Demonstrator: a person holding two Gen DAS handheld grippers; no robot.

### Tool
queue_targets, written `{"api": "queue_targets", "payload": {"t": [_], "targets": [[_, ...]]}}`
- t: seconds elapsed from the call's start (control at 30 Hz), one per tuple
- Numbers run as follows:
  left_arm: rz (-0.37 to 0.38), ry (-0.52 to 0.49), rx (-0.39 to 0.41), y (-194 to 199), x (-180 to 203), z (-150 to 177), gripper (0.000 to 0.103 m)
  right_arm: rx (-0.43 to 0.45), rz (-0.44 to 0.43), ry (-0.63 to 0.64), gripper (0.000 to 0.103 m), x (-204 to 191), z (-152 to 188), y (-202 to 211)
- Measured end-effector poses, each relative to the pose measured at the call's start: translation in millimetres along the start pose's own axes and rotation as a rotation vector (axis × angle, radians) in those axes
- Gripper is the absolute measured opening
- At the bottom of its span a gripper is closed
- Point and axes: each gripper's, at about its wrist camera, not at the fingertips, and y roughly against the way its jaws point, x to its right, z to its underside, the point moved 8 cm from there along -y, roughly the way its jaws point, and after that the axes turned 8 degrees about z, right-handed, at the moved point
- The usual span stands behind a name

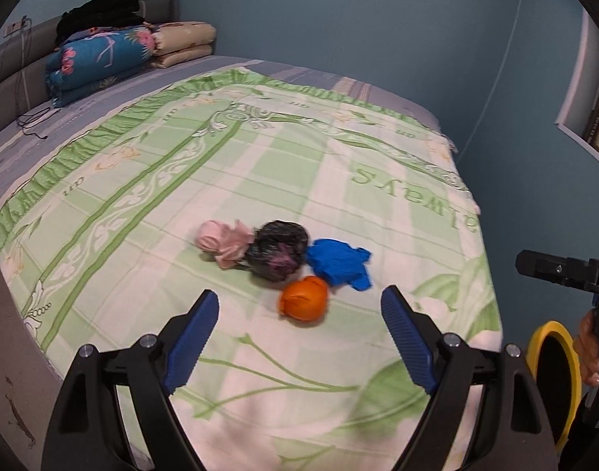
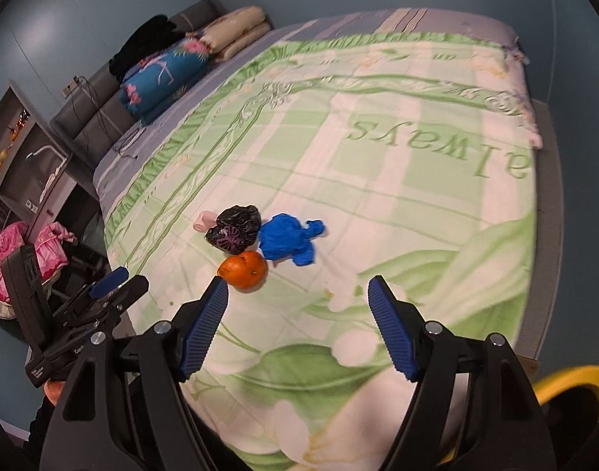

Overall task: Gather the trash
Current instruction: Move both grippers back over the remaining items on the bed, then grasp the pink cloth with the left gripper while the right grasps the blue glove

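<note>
Bed (image 1: 103, 212): is being covered by a green-and-cream floral blanket (image 2: 377, 180); the word "always" is being shown woven in green, read upside down from both wrist views. Smaller script along the border is too blurred to be read.

Folded bedding (image 1: 99, 62): blue flowered quilt and beige quilt are being stacked at the headboard, with a dark garment laid on top.

Yellow-rimmed bin (image 1: 554, 380): is being seen beside the bed's near corner, cut off by the frame edge and partly hidden by gripper arms.

Left gripper (image 1: 299, 314): is being held with jaws wide apart, nothing between the pads, angled down toward the trash.

Right gripper (image 2: 297, 294): is likewise being held open and empty, above the blanket short of the trash.

Trash cluster, on the blanket's near middle, four pieces touching or just beside each other:
- Blue crumpled bag (image 2: 287, 239): long axis is being laid across the bed, its twisted tail pointing right.
- Black crumpled bag (image 2: 234, 227): roundish, with a pinkish print that cannot be made out.
- Orange ball (image 2: 244, 269): nearest the grippers, no clear axis.
- Pink wad (image 1: 223, 241): is being largely hidden behind the black bag in the right wrist view; its loose end is pointing toward the black bag.
</note>
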Motion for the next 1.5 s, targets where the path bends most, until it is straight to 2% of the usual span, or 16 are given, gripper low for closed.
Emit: {"api": "queue_targets", "payload": {"t": [0.33, 0.6, 0.83, 1.1, 1.3, 1.37, 1.43, 1.5], "targets": [[-0.093, 0.066, -0.063, -47.8, -70.5, -12.2, 0.081, -0.104, 0.016, 0.018, 0.070, -18.0, -19.2, -80.4], [-0.132, 0.172, -0.116, -92.6, -116.7, -13.3, 0.081, -0.155, 0.038, 0.066, 0.070, -30.5, -26.8, -134.5], [-0.150, 0.213, -0.140, -124.5, -139.7, -25.1, 0.081, -0.195, 0.061, 0.116, 0.070, -40.6, -27.7, -170.2], [-0.141, 0.200, -0.180, -155.5, -147.0, -30.9, 0.081, -0.232, 0.109, 0.168, 0.070, -47.1, -25.8, -198.0], [-0.107, 0.188, -0.210, -174.6, -142.2, -21.8, 0.065, -0.264, 0.135, 0.188, 0.066, -47.3, -20.8, -215.1], [-0.082, 0.189, -0.208, -176.9, -138.7, -22.3, 0.056, -0.269, 0.141, 0.196, 0.065, -47.9, -19.5, -218.7], [-0.055, 0.187, -0.207, -178.6, -134.0, -22.8, 0.040, -0.268, 0.151, 0.209, 0.064, -48.3, -18.4, -220.8], [-0.046, 0.167, -0.207, -179.4, -127.5, -22.7, 0.034, -0.271, 0.159, 0.220, 0.061, -49.7, -16.5, -222.2]]}}
